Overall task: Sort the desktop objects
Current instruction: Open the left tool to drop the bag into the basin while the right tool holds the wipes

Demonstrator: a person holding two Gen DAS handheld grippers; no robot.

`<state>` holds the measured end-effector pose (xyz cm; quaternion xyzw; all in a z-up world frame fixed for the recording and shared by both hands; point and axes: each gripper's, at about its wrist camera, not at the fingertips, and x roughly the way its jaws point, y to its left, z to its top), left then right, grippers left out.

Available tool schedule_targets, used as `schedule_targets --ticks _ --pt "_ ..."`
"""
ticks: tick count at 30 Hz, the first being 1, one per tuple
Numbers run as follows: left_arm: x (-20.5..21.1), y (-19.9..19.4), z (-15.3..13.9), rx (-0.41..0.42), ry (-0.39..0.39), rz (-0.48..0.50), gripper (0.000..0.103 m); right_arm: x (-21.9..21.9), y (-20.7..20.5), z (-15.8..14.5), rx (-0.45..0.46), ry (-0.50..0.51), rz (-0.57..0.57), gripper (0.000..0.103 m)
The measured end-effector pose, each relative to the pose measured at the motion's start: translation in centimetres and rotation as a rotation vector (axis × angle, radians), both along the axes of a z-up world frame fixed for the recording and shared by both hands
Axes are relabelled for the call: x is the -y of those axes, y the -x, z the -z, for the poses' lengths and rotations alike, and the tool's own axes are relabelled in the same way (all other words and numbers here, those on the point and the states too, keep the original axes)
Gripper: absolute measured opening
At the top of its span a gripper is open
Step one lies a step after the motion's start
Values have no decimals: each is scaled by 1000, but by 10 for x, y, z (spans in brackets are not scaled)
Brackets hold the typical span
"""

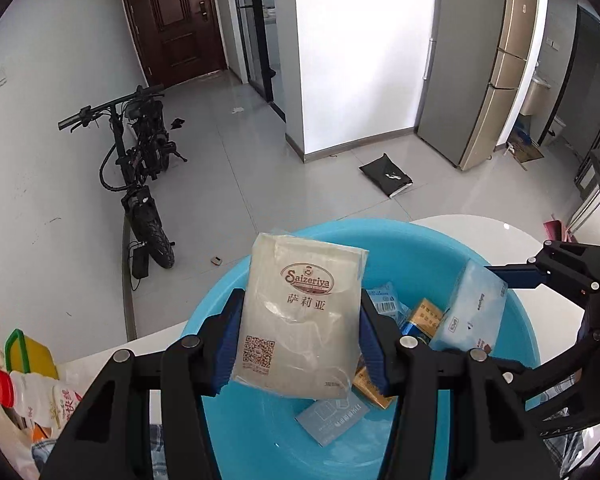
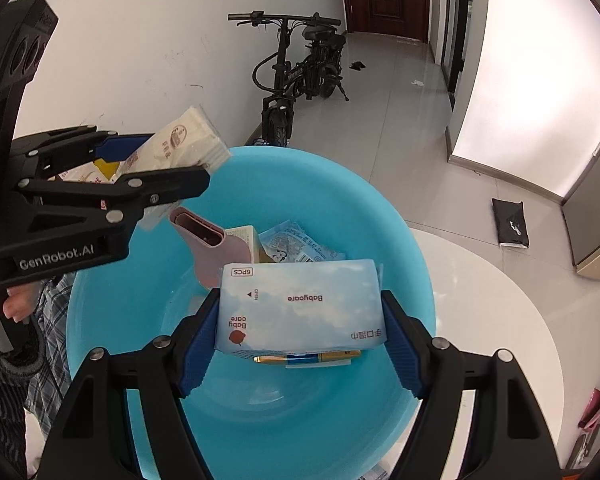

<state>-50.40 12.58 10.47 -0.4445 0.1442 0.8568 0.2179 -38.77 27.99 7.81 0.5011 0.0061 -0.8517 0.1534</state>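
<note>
My left gripper [image 1: 300, 340] is shut on a white Saizeriya napkin pack [image 1: 300, 312] and holds it above the blue basin [image 1: 420, 248]. It shows from the side in the right wrist view [image 2: 164, 160], with the pack [image 2: 180, 140] over the basin's left rim. My right gripper [image 2: 300, 344] is shut on a light-blue Babycare wipes pack [image 2: 300, 304] inside the basin [image 2: 340, 200]; the pack shows in the left view [image 1: 472, 308]. The basin holds a pink case [image 2: 212, 244], a gold box [image 1: 424, 316] and small blue packets [image 2: 300, 244].
The basin stands on a white round table [image 2: 480, 300]. At the table's left are a drink bottle with a red cap [image 1: 32, 396] and a yellow container [image 1: 36, 354]. A black e-bike [image 1: 140, 176] and a black bag [image 1: 386, 174] are on the floor.
</note>
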Motion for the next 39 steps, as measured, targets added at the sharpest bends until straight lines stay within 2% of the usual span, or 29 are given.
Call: schedule_targets --ticks 3,6,9,18,27,36,38,39 --pt "-8 11 4 -5 30 45 55 0 0 7 17 2 -6 73" --pt "-16 23 12 29 60 98 55 -1 1 15 34 -5 -10 73" --pt "-26 27 15 1 126 147 55 -2 2 20 47 0 -12 73" --pt "-55 32 34 15 170 272 55 -2 10 30 81 27 -3 73" --pt "-73 39 65 64 187 314 55 -1 5 34 90 34 -15 73" --pt "-81 42 75 68 198 318 55 2 2 37 91 31 -33 73" --pt "-80 41 73 55 194 327 58 2 2 37 92 32 -33 73" --pt "-80 39 72 45 194 332 67 2 2 37 93 33 -33 73"
